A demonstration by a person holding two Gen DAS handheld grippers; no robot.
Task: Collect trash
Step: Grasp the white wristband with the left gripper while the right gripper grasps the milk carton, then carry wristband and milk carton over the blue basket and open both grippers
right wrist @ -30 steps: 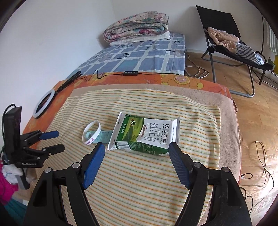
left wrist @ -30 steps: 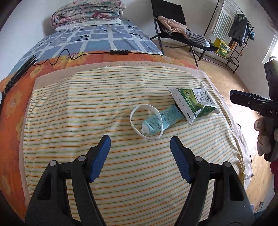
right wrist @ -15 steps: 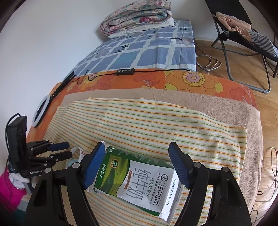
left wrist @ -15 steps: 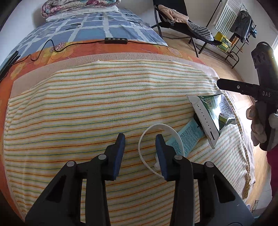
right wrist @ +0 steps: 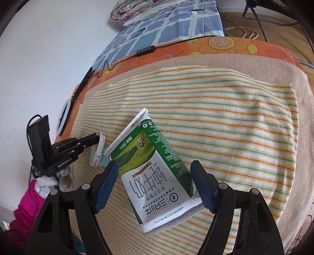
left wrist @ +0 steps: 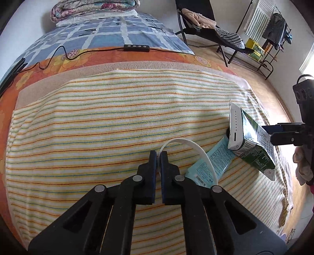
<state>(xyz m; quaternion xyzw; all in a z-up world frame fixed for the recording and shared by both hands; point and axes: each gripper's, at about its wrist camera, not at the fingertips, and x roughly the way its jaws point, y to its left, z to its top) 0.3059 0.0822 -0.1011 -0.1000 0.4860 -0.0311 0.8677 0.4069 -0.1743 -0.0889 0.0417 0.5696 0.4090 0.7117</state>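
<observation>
A white wristband lies on the striped towel, looped over a pale blue tube. My left gripper is shut on the band's near left edge; the right wrist view shows the same grip, left gripper on wristband. A green and white milk carton lies tilted with its top end resting on the tube. My right gripper stands open with the carton between its jaws, the blue pads close beside its two sides. From the left wrist view the right gripper reaches over the carton.
A black cable with a remote crosses the orange blanket behind the towel. A folded quilt sits at the bed's far end. A black chair and a drying rack stand on the wooden floor. A ring light lies at the bed's left edge.
My left gripper moved forward and down to the wristband and shut on its edge. My right gripper came down and tipped over the carton, which now lies between its jaws.
</observation>
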